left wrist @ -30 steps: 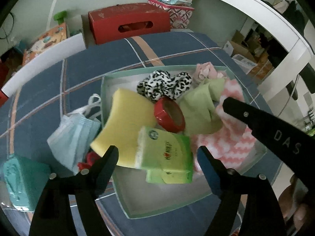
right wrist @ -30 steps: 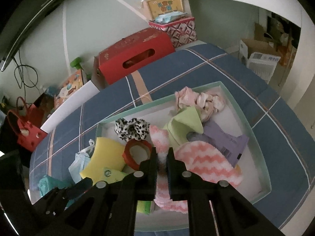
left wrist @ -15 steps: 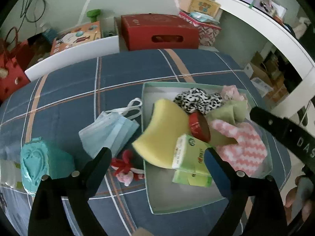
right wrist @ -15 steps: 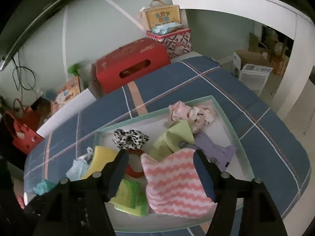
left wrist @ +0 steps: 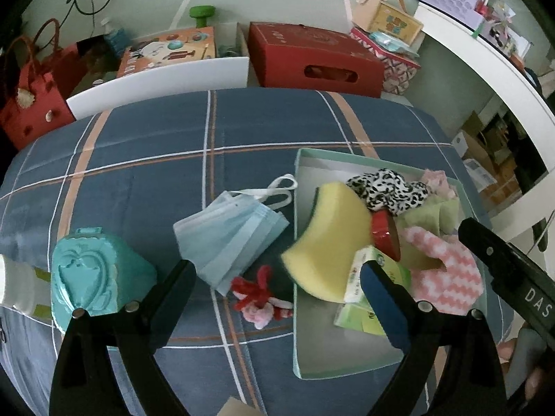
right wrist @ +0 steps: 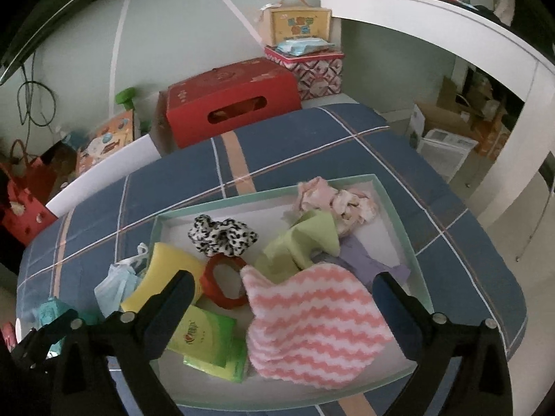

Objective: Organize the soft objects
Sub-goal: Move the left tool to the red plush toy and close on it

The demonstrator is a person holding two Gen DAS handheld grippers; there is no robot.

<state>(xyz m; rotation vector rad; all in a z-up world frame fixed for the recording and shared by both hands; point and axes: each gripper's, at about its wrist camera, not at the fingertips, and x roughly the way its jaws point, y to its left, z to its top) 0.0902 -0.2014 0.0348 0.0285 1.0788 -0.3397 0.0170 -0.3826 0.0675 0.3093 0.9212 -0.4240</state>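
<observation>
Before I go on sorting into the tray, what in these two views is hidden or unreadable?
- Purple item, right wrist view: mostly under the green cloth and pink zigzag cloth; kind unclear.
- Tissue packs, left wrist view: partly behind the left gripper finger.
- White object, left wrist view: cut off by the edge.
- Red-and-pink toy, left wrist view: too small to identify.

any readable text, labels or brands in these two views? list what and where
"DAS": white letters on the right tongs' arm, left wrist view; possibly cut off.
Green tissue packs: red logo, too blurred to read.
Yellow carton with handle: coloured characters, unreadable.
Red box: faint print on the lid, unreadable.
Nothing else legible.
</observation>
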